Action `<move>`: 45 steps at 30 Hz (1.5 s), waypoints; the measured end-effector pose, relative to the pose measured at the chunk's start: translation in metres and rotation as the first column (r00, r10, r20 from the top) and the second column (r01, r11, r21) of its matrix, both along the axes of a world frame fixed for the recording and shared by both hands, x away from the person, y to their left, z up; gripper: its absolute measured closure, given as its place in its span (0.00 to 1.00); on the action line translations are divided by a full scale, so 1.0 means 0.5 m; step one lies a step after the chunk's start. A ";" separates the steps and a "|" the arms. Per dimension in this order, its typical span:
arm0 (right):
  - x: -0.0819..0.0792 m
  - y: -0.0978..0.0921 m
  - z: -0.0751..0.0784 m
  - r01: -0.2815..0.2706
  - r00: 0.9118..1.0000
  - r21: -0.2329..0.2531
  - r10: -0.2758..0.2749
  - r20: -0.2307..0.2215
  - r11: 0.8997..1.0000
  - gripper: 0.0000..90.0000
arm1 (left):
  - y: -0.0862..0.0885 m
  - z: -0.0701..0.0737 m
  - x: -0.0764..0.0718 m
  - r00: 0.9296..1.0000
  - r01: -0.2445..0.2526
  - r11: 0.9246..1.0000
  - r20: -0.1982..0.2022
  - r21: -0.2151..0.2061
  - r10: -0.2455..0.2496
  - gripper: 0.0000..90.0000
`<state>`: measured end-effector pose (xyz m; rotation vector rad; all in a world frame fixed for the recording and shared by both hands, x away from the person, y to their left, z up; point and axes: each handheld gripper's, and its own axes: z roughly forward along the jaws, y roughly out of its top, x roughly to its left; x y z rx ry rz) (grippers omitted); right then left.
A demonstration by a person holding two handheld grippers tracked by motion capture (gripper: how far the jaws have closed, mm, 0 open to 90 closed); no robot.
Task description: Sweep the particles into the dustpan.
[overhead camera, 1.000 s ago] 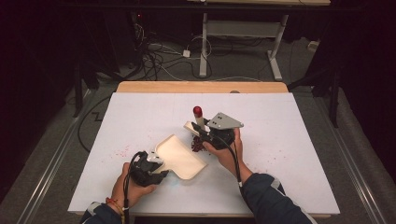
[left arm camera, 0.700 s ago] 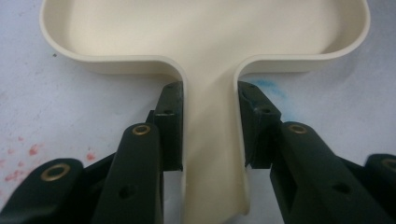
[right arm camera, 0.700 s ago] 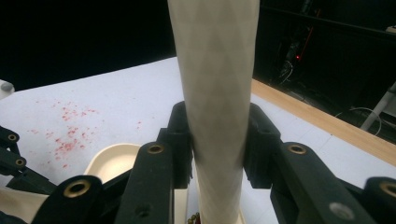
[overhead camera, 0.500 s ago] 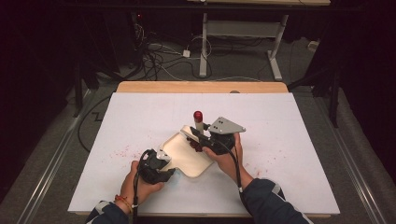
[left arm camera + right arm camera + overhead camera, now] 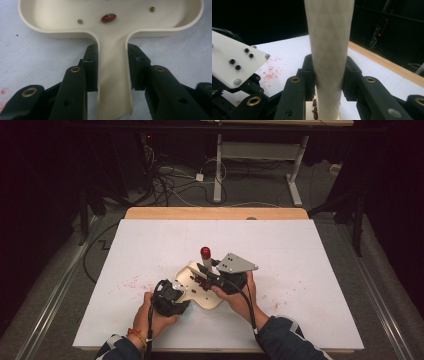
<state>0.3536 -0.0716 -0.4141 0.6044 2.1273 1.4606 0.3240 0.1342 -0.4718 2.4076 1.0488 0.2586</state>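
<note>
The left gripper (image 5: 112,72) clamps its jaws on the narrow handle of one cream tray (image 5: 112,37), which lies flat on the white table (image 5: 310,265) near the front edge. The tray looks like thin, stiff, light plastic, probably slick, so the handle is the sensible place to hold it. Three small beans (image 5: 108,18) show in its bowl, one red and two olive. The right gripper (image 5: 328,80) grips one pale, red-capped tube (image 5: 329,50), standing upright over the tray; it seems rigid and smooth, best held mid-shaft.
</note>
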 end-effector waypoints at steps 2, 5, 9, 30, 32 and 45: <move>-0.002 0.001 0.000 -0.005 1.000 0.000 0.005 0.004 1.000 0.77 | 0.000 0.000 0.000 1.000 0.001 1.000 0.000 -0.001 -0.001 0.71; -0.006 -0.002 0.006 -0.031 1.000 0.009 0.031 0.001 0.999 0.78 | 0.005 0.000 -0.001 1.000 0.007 1.000 -0.003 -0.007 -0.007 0.71; -0.004 -0.019 0.020 -0.049 0.999 0.050 0.049 -0.001 0.998 0.78 | 0.008 0.001 -0.005 1.000 0.016 1.000 -0.006 -0.001 -0.016 0.71; 0.007 -0.149 0.067 0.129 0.990 0.060 -0.131 0.042 0.990 0.78 | 0.036 0.002 -0.025 0.999 0.037 0.999 -0.010 0.011 -0.037 0.71; 0.011 -0.152 0.061 0.140 0.989 0.051 -0.142 0.040 0.989 0.78 | 0.036 0.002 -0.025 0.999 0.037 0.999 -0.014 0.012 -0.037 0.71; -0.020 -0.082 0.018 0.081 0.996 -0.050 -0.083 -0.032 0.995 0.77 | 0.028 0.000 -0.026 1.000 0.027 0.999 -0.011 0.025 -0.027 0.71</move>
